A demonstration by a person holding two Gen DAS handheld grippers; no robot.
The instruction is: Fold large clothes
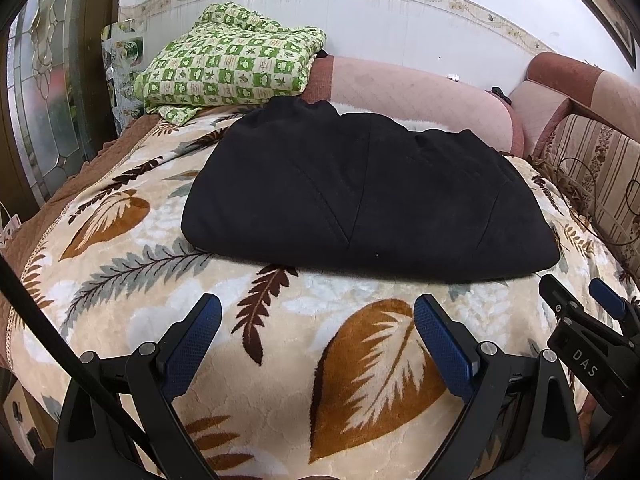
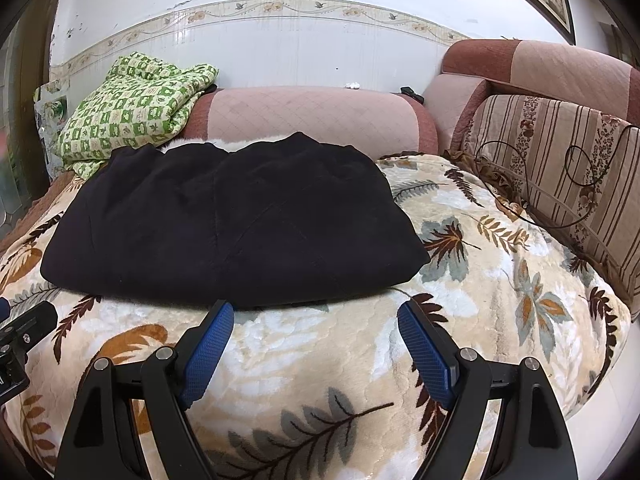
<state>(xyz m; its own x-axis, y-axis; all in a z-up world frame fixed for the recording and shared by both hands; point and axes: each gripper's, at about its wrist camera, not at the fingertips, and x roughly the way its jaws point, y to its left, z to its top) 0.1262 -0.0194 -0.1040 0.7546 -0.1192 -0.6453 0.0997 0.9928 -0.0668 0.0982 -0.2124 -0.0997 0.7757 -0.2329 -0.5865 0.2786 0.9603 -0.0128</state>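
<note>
The black garment lies folded into a broad, flat bundle on the leaf-patterned blanket that covers the sofa seat. Its long axis runs left to right, parallel to the pink quilted bolster behind it. The smooth folded edge faces the near side, and the rumpled, gathered edge points toward the bolster. A green checked cloth sits heaped at the far left corner, just beside the garment's back edge. The left hand-held gripper hovers over bare blanket short of the garment, jaws spread wide and empty. The right hand-held gripper is likewise wide apart and holding nothing, its blue pads close to the garment's near edge. A striped cushion stands along the right side.
</note>
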